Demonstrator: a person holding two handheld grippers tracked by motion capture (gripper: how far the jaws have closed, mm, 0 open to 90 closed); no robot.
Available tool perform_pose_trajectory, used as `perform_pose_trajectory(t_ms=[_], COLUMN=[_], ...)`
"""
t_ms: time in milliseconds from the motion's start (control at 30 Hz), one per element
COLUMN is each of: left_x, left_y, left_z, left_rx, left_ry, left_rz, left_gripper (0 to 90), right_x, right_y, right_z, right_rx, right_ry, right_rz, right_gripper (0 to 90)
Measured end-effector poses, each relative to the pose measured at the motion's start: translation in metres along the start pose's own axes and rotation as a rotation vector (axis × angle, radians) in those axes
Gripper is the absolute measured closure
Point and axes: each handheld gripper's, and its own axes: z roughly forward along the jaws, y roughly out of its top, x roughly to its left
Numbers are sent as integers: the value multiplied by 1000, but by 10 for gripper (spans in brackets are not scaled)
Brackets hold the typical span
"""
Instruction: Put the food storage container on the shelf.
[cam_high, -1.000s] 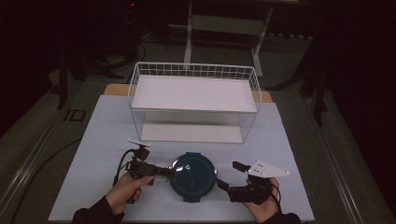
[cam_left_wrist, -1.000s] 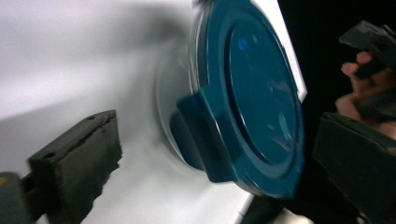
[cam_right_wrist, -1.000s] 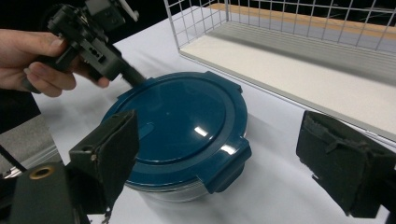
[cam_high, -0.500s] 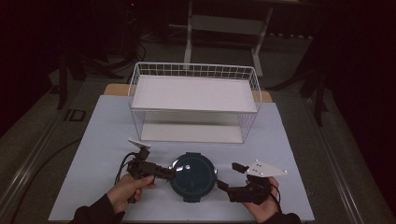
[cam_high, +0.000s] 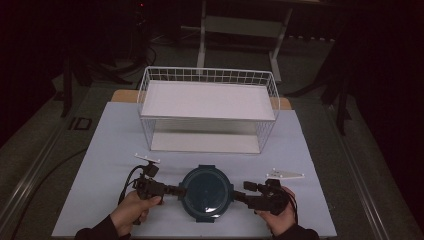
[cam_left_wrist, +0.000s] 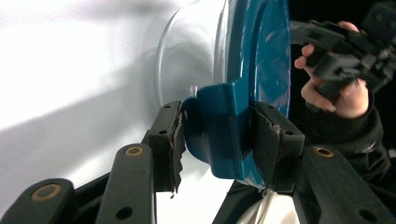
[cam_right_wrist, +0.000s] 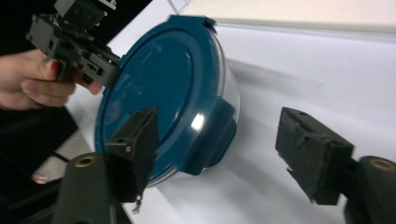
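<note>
The left tongs (cam_left_wrist: 219, 140) pinch a clip on the blue bowl lid (cam_high: 206, 192). The right tongs (cam_right_wrist: 224, 158) have been closing around another clip, not touching yet.

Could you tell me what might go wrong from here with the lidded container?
1. The left gripper clamps one lid tab alone; lifting now could tip the container.
2. The right gripper has been closing, but its fingers stand clear of the far tab, and one may land on the lid.
</note>
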Motion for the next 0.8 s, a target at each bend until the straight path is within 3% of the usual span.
perform_pose_trajectory(t_ms=[267, 500, 667, 800], left_x=[-9, -14, -16, -19], left_y=[-7, -11, -14, -17], left_z=[-3, -3, -3, -3], left_rx=[0, -13, -25, -42], left_ry=[15, 21, 30, 48], left_rz=[86, 112, 118, 123], left_gripper=[573, 579, 580, 576], right_x=[-4, -3, -4, 1], right_y=[-7, -11, -13, -15], right_z=[10, 15, 16, 16], right_rx=[61, 95, 101, 84], right_ry=[86, 156, 168, 145], right_rz=[96, 141, 164, 163], right_gripper=[436, 536, 545, 543])
